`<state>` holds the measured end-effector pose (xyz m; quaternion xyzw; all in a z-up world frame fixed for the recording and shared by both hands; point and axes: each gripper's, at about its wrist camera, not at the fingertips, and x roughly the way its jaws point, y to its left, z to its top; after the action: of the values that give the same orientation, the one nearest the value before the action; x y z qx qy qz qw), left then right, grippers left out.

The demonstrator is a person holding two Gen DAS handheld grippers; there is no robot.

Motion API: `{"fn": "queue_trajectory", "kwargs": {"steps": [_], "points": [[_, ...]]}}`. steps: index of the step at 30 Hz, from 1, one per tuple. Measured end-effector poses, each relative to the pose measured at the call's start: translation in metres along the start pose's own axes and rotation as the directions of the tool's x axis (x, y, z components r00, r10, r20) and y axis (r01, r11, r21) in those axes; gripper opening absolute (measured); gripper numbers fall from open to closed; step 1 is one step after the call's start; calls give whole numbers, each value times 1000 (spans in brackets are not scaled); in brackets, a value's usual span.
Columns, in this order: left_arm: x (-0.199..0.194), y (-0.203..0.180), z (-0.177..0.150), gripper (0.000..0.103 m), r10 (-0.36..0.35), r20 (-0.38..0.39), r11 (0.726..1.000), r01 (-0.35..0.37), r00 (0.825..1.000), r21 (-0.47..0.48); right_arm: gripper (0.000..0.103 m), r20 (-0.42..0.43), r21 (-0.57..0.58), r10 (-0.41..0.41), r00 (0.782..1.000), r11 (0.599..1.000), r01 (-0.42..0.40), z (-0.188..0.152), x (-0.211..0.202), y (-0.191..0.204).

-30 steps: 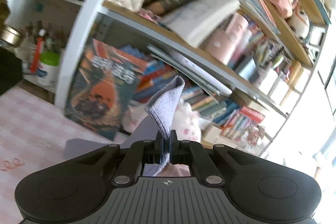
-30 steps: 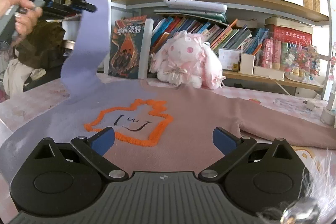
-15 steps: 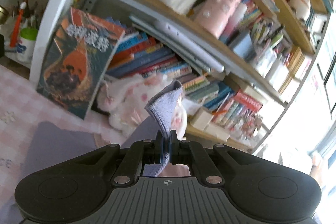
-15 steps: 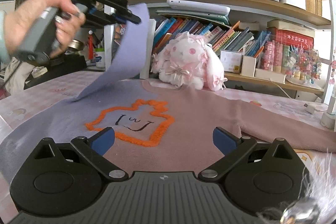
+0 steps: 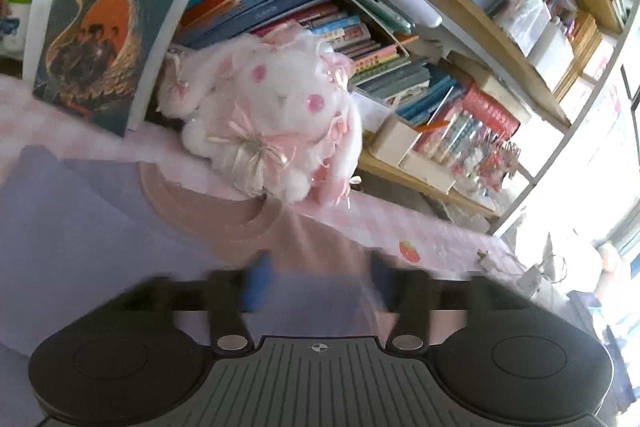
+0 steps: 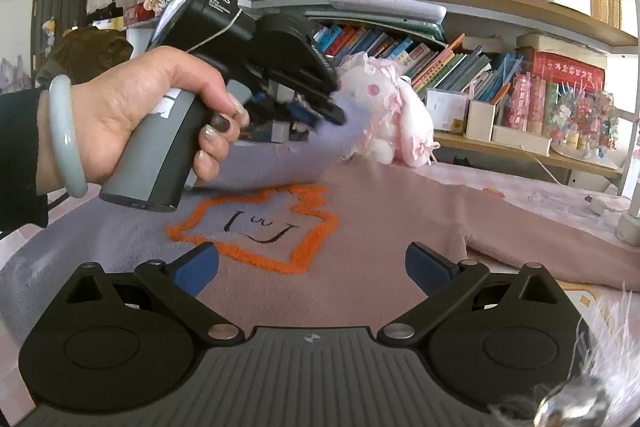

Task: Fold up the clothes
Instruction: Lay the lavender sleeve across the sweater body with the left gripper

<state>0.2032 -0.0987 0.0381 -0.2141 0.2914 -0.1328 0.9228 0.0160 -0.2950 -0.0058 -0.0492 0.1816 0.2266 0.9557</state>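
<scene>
My left tool [image 6: 336,107] opening, its jaws parting around the lavender sleeve [image 6: 320,143] draped over the pink-and-lavender sweater [image 6: 360,227] spread on the tabletop [image 5: 440,231], my right tool [image 6: 312,267] released and wide, hovering over the sweater's orange patch [image 6: 256,227], plush rabbit [image 5: 272,131] beside the bookshelf [image 6: 440,3] behind.

We see a sweater [image 6: 360,227], half lavender and half dusty pink, spread flat on the table with its front up. An orange fuzzy outline [image 6: 256,227] frames a small stitched face on the chest. Its lavender sleeve [image 6: 304,147] lies folded across the body; the pink sleeve [image 6: 540,231] stretches out sideways.
</scene>
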Motion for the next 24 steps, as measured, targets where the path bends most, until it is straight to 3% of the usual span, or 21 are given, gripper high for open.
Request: {"fn": "queue_trajectory", "kwargs": {"steps": [4,8,12,16,19,22,24], "points": [[-30,16,-4,68,24,11,998,-25,1000,62,101,0,8,0,1000,1000,0,0,0,-2],[-70,49,-19,68,149,-27,975,-143,988,170,101,-1,14,-3,1000,1000,3,0,0,-3],[-111,87,-43,68,311,-36,923,-292,950,250,101,-5,7,-9,1000,1000,9,0,0,-1],[-144,111,-63,66,414,-8,862,-389,910,326,101,-20,-14,-6,1000,1000,6,1,3,2],[-148,119,-69,52,451,-9,831,-416,892,368,101,-35,-27,-4,999,1000,4,1,6,4],[-145,125,-67,47,444,-17,843,-411,896,345,101,-48,-33,-12,999,999,10,0,8,6],[-143,128,-65,30,428,-25,860,-398,903,320,101,-54,-36,-20,998,999,19,0,9,7]]}}
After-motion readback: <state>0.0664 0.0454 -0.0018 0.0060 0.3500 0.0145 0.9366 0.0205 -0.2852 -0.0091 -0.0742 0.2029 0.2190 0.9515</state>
